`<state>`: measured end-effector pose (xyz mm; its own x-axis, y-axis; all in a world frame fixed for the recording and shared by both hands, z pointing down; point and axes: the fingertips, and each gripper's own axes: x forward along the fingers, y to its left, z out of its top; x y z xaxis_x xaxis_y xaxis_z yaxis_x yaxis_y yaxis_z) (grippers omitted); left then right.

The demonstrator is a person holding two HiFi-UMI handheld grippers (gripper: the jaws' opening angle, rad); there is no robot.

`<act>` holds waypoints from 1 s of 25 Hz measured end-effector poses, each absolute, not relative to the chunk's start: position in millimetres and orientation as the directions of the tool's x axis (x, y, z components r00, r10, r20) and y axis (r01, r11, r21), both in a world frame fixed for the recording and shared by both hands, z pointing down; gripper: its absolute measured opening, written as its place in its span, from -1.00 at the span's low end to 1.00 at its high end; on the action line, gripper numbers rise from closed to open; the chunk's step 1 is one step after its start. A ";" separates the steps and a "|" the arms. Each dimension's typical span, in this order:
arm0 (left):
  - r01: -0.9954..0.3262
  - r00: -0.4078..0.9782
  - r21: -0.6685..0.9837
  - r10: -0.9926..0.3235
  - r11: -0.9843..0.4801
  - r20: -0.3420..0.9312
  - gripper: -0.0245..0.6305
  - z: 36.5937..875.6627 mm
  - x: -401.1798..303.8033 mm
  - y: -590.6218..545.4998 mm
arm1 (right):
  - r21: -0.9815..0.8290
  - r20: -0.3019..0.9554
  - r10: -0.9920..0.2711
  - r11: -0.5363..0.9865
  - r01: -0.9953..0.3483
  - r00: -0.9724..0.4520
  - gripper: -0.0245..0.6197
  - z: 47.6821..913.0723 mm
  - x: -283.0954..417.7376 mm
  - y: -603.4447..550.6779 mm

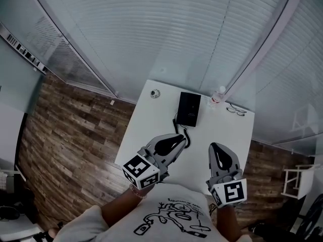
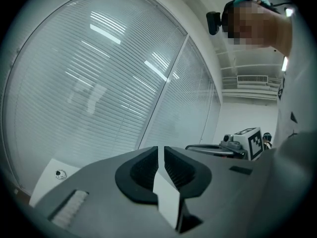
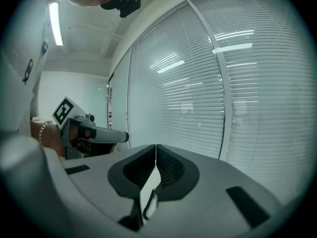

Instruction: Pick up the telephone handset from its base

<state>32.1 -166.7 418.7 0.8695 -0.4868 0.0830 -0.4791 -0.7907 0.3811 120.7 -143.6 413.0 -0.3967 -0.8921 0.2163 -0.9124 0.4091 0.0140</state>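
The black telephone (image 1: pixel 189 109) lies at the far middle of the white table (image 1: pixel 146 135), its handset resting on the base. A coiled cord (image 1: pixel 182 130) runs from it toward the near side. My left gripper (image 1: pixel 181 138) hovers over the table's near edge, just short of the cord, and its jaws are shut with nothing between them (image 2: pixel 161 155). To its right, my right gripper (image 1: pixel 216 147) is also held above the near edge, jaws shut and empty (image 3: pixel 156 152). Both point toward the window, roughly level. A bit of cord (image 3: pixel 148 207) shows below the right jaws.
A small round object (image 1: pixel 155 93) sits at the table's far left corner, a clear bottle (image 1: pixel 218 96) and a pair of glasses (image 1: pixel 235 111) at the far right. Window blinds (image 1: pixel 166 29) stand behind the table; wood-pattern floor (image 1: pixel 75 135) lies to the left.
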 end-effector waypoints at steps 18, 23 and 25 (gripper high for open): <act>-0.475 0.877 0.446 -0.451 -0.758 0.168 -0.81 483.9 38.1 -226.8 | -0.014 0.282 -0.882 0.390 -0.921 -0.378 -0.90 447.4 123.6 -193.4; -0.490 0.871 0.460 -0.440 -0.740 0.220 -0.81 517.4 39.4 -251.9 | -0.029 0.304 -0.875 0.386 -0.922 -0.376 -0.90 461.2 126.8 -212.9; -0.496 0.868 0.469 -0.433 -0.731 0.244 -0.81 531.2 38.8 -259.5 | -0.039 0.314 -0.871 0.387 -0.921 -0.379 -0.90 467.4 127.2 -218.3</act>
<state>38.8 -259.5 531.2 0.8678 -0.4330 0.2437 -0.4963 -0.7308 0.4687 127.2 -218.3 467.4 -0.3790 -0.8707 0.3135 -0.9213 0.3870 -0.0391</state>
